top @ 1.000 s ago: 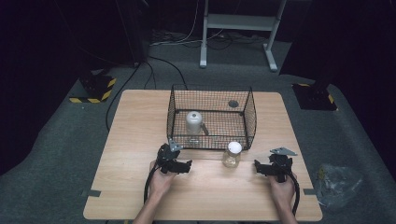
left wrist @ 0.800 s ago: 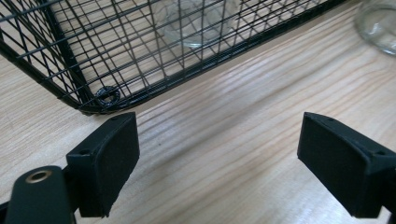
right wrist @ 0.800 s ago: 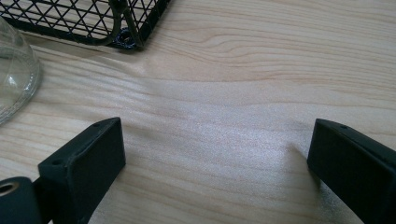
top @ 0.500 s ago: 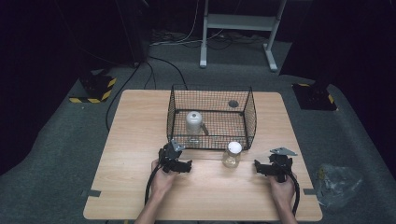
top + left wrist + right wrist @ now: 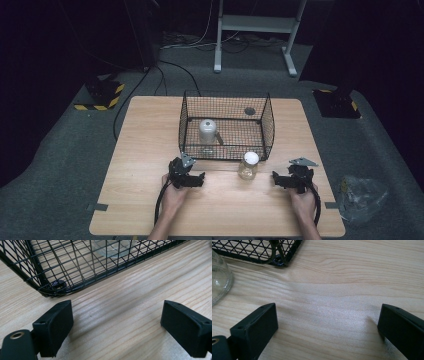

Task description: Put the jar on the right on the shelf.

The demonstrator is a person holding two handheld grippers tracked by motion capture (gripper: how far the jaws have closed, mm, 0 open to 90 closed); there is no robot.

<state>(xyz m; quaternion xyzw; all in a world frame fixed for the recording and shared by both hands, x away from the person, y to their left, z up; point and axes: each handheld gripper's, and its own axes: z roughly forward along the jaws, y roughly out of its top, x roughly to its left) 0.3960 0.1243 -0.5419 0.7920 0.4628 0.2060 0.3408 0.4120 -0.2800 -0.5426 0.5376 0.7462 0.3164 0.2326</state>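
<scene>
The wooden table (image 5: 150, 150) takes up the middle of the high view, pale and grained, with dark grey floor all round it. On its upper centre stands the black wire basket (image 5: 227, 127), open at the top, and in my left gripper view its near corner fills the upper left of the frame (image 5: 50, 277), resting on the wood. Inside the basket, towards its left half in the high view, stands a jar with a grey metal lid (image 5: 207, 131), upright; in my left gripper view its glass foot is blurred behind the mesh at the top centre. Just below the basket's front wall, right of centre, stands a small glass jar with a white lid (image 5: 248, 166), upright on the bare wood and close to the wire, though I cannot tell whether it touches. Its rounded glass side curves in at the left edge of my right gripper view (image 5: 219, 277). My left gripper (image 5: 187, 176) sits lower left of that jar, below the basket's front left corner; its jaws have just been opening and now stand wide apart with only wood between them (image 5: 117, 325). My right gripper (image 5: 292, 179) sits to the lower right of the jar, near but apart from it, its jaws spread wide over bare table too (image 5: 327, 330).
</scene>
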